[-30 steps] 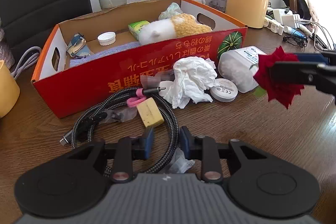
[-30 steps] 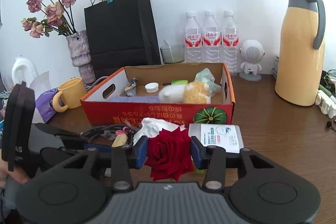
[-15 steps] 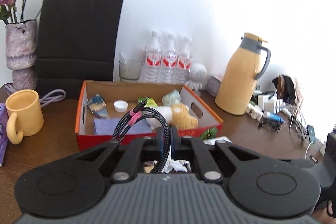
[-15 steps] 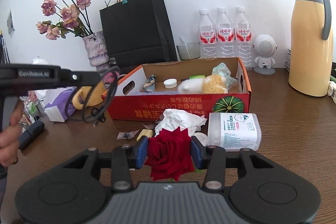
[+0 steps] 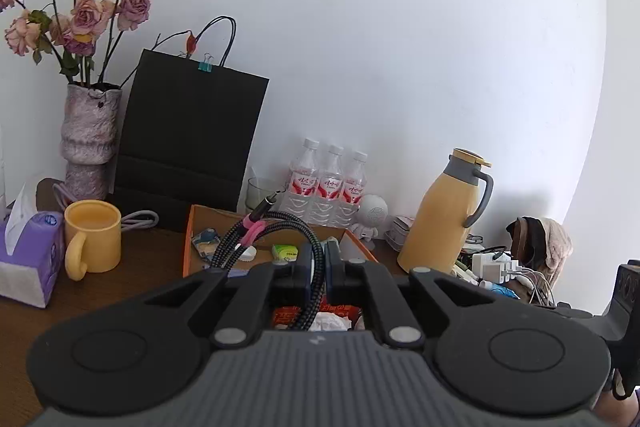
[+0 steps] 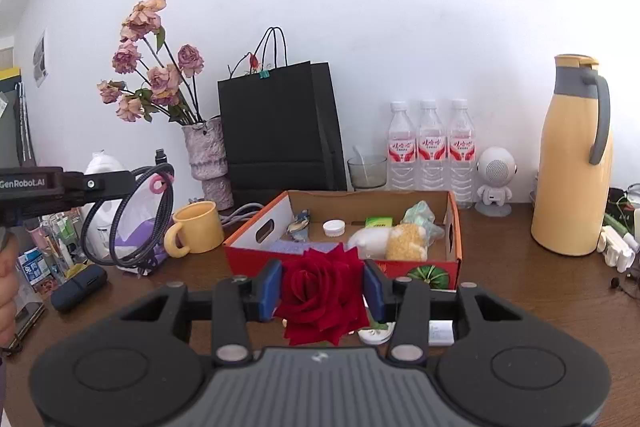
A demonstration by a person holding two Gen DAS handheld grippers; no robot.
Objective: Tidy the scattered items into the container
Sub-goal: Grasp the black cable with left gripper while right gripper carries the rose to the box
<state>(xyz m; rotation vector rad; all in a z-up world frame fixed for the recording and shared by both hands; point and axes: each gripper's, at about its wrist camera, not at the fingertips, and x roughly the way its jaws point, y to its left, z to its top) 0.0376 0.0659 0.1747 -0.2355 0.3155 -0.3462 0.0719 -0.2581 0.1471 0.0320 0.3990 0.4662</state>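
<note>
L wrist: left gripper (image 5: 318,263) is clamping the black braided cable coil w/ pink tie (image 5: 276,227), hanging above the red-orange cardboard box (image 5: 191,227).
R wrist: right gripper (image 6: 323,285) is pinching the red fabric rose (image 6: 322,297) just in front of the box (image 6: 456,227), off the brown wooden table (image 6: 520,287).

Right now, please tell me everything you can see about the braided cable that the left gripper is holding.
The braided cable is a dark grey woven cord wound into a loose coil, with a pink tie binding the strands near one end. A dark metal plug points upward beyond the tie. The left gripper is shut on one strand, pinched between its blue pads. In the right wrist view the coil hangs free in the air, touching nothing else, to the left of the cardboard box, not yet over it.
</note>
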